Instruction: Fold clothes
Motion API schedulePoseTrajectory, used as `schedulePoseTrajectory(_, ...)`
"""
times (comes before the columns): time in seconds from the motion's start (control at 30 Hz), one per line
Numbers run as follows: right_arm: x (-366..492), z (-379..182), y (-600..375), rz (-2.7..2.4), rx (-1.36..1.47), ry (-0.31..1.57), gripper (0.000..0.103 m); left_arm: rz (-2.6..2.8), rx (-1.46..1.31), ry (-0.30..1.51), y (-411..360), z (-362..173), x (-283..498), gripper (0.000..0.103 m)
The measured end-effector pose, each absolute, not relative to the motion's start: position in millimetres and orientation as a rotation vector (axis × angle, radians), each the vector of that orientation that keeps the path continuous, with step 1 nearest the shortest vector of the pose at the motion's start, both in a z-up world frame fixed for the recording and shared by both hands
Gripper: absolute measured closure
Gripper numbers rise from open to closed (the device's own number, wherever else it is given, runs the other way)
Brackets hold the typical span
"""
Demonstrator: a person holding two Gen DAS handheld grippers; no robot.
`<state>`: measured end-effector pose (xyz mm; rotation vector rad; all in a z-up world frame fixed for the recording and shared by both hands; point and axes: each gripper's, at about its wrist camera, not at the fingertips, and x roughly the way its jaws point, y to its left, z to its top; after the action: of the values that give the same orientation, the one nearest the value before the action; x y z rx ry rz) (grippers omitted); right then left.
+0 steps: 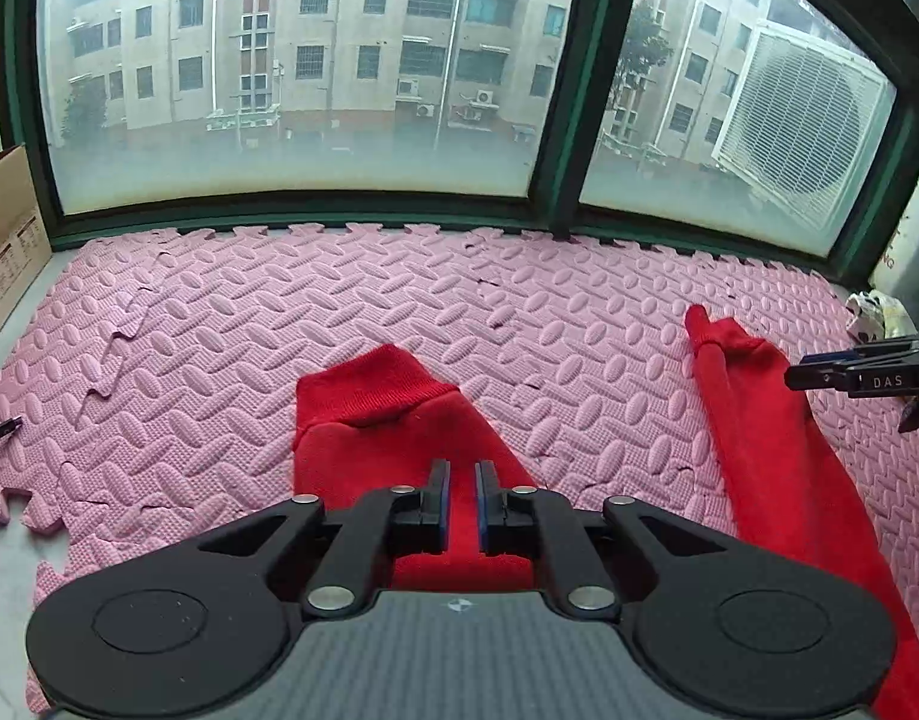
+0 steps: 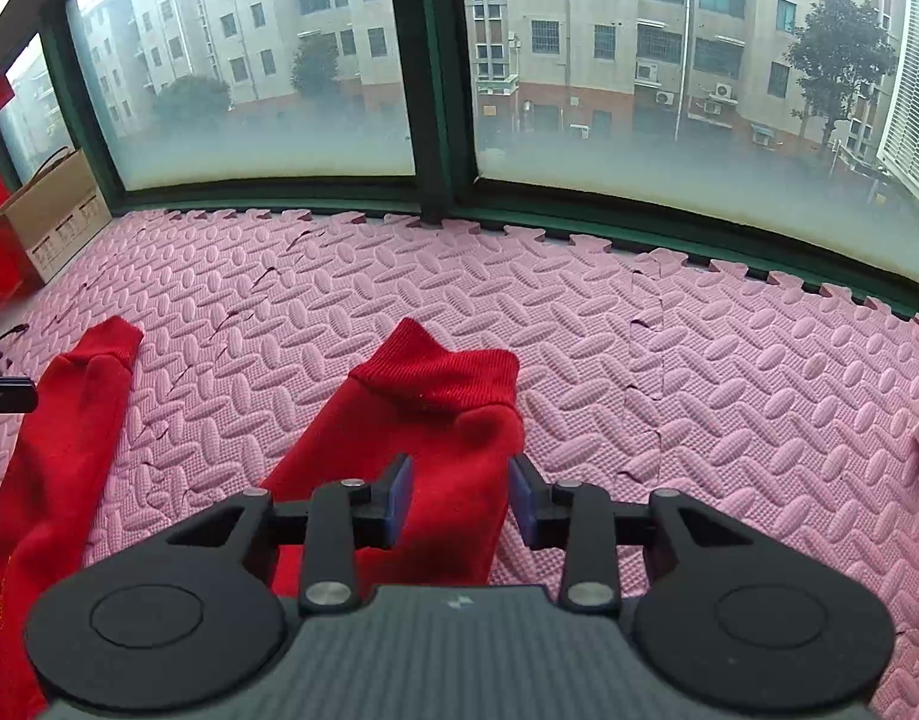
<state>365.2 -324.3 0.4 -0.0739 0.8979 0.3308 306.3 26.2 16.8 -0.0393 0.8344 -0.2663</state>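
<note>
A red knitted garment lies on the pink foam mat, its two sleeves stretched toward the window. In the left wrist view my left gripper (image 1: 462,474) hovers over the left sleeve (image 1: 375,414), jaws nearly closed with a narrow gap and red cloth showing between them. The right sleeve (image 1: 759,420) lies further right, with my right gripper's tip (image 1: 819,373) at the frame edge. In the right wrist view my right gripper (image 2: 461,471) is open, jaws astride the right sleeve (image 2: 441,420) just behind its ribbed cuff. The left sleeve (image 2: 69,420) lies at the left.
The pink interlocking foam mat (image 1: 399,300) covers the sill up to a green-framed window (image 1: 555,120). A cardboard box (image 2: 51,216) stands at the far left. A crumpled white item (image 1: 876,312) lies at the right edge. A black cable (image 1: 0,429) lies on the left.
</note>
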Motion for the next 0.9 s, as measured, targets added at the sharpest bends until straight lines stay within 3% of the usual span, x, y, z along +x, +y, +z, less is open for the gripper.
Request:
schedulePoseTrajectory(0.27, 375, -16, -295, 0.340, -0.206, 0.874, 0.066, -0.254, -0.023, 0.878, 1, -14, 324, 0.092)
schedulePoseTrajectory(0.4, 383, -7, -293, 0.300, -0.216, 0.802, 0.066, -0.239, -0.084, 0.879, 2, -9, 327, 0.092)
schedulePoseTrajectory(0.6, 391, -20, -260, 0.408, -0.330, 0.887, 0.066, -0.419, -0.096, 0.865, -27, 8, 297, 0.087)
schedulePoseTrajectory(0.9, 404, -5, -270, 0.420, -0.169, 0.932, 0.060, -0.652, -0.086, 0.888, -93, 9, 267, 0.084)
